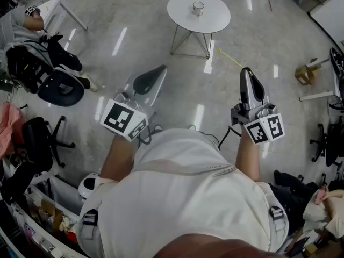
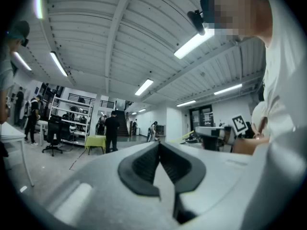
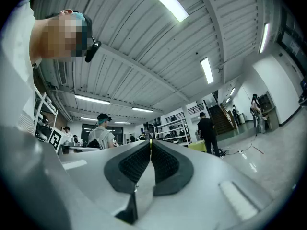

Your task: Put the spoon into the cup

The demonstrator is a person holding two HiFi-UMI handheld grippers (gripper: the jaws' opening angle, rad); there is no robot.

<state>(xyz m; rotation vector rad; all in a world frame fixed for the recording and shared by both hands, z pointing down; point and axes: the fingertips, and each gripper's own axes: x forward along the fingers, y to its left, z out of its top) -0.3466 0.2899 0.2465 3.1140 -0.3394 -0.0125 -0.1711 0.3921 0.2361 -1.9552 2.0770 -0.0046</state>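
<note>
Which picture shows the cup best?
The head view: the cup stands on the round white table, ahead of the person. Both gripper views look up across the room and show no cup.

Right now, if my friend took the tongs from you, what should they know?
Left tongs: shut, empty.
Right tongs: shut, empty.
Cup: upright on the round white table, some way ahead across the floor.
Spoon: not in any view.
Done: nothing; no spoon can be seen in the cup.
Left: find the spoon, grip it, walk to the table, put it into the cup.
</note>
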